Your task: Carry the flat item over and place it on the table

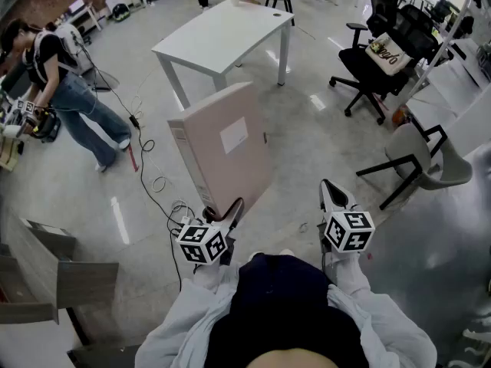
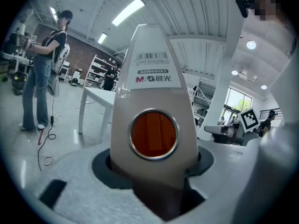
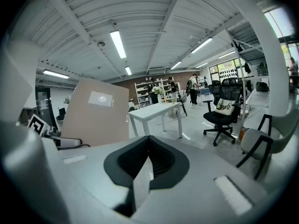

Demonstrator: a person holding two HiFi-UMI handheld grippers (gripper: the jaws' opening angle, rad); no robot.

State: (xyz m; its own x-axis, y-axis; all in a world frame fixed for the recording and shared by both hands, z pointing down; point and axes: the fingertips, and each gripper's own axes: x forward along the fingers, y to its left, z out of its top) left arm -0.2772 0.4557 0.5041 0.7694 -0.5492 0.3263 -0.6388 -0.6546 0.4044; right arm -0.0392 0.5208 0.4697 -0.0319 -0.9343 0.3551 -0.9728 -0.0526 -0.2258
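The flat item is a pinkish-beige file binder (image 1: pixel 230 148) with a white spine. It is held upright in the air, with my left gripper (image 1: pixel 230 211) shut on its bottom edge. In the left gripper view the spine (image 2: pixel 152 78) fills the middle, showing a barcode label and a metal-ringed finger hole, and it is clamped between the jaws (image 2: pixel 156 183). The white table (image 1: pixel 222 37) stands ahead across the floor. My right gripper (image 1: pixel 334 196) is shut and holds nothing, to the right of the binder (image 3: pixel 96 111).
A person (image 1: pixel 54 75) bends over equipment at the far left, with cables (image 1: pixel 149 167) trailing over the floor. A black office chair (image 1: pixel 380 60) and a grey chair (image 1: pixel 422 159) stand to the right. Grey furniture (image 1: pixel 54 282) sits at the lower left.
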